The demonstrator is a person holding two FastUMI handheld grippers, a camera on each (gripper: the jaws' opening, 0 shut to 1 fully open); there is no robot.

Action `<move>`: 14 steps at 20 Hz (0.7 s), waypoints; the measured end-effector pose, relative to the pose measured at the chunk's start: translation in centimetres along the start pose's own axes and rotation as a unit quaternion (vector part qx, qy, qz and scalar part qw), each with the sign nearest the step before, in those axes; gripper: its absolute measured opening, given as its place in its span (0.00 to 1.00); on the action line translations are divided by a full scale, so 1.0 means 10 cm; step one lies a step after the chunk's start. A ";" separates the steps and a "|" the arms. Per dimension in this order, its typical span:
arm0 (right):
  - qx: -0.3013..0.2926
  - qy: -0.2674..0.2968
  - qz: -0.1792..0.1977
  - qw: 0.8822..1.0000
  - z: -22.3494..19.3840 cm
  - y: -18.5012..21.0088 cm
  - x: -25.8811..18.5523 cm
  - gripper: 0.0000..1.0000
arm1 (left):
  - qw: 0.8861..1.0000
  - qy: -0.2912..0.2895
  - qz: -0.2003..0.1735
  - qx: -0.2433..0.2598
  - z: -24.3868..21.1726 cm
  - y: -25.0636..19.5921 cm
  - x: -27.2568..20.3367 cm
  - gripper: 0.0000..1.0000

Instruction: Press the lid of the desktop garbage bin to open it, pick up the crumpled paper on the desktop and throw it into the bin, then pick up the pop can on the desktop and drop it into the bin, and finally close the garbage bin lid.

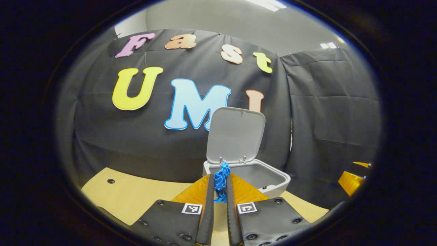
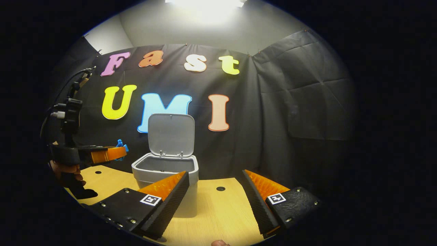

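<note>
Left tongs (image 1: 220, 182) pinch my blue crumpled paper (image 1: 221, 177) tight, held above the desk (image 1: 136, 194) just short of the bin (image 1: 273, 182), whose lid (image 1: 235, 135) stands upright. Right tongs (image 2: 215, 191) gape wide, holding nothing; their near finger (image 2: 164, 201) hides part of the bin's front.

We see strong fisheye bending in both views: the booth's cloth wall (image 1: 321, 112) bows outward toward the edges. In the right gripper view a ceiling light (image 2: 205, 4) at top centre blows out to white glare; the tabletop (image 2: 225, 212) below is warmly lit. The left gripper view is dimmer, with ceiling panels (image 1: 268, 4) at upper right. Focus stays sharp centrally and softens at the rims.
</note>
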State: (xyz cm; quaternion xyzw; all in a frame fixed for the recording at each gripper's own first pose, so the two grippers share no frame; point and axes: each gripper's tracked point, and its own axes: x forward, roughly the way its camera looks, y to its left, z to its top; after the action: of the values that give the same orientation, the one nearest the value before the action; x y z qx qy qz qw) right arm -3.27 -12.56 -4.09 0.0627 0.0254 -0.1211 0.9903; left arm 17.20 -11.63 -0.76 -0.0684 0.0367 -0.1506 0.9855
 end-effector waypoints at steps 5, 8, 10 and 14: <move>0.001 0.013 -0.030 0.999 -0.07 -0.19 -0.05 0.97 | 1.000 0.009 -0.020 0.015 -0.03 -0.18 0.42 0.23; 0.003 0.020 -0.052 0.998 -0.10 -0.31 -0.11 0.97 | 0.999 0.016 -0.031 0.029 -0.10 -0.29 0.62 0.23; 0.003 0.027 -0.060 0.998 -0.11 -0.30 -0.13 0.97 | 0.998 0.027 -0.035 0.034 -0.21 -0.33 0.74 0.23; -0.002 0.031 -0.083 0.996 -0.12 -0.38 -0.20 0.97 | 0.997 0.058 -0.038 0.031 -0.45 -0.35 0.90 0.27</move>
State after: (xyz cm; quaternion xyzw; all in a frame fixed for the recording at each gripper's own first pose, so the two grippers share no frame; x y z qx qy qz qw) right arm -6.17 -15.65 -5.57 0.0622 0.0611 -0.2006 0.9758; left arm 24.33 -18.18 -5.17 -0.0303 0.0866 -0.1924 0.9770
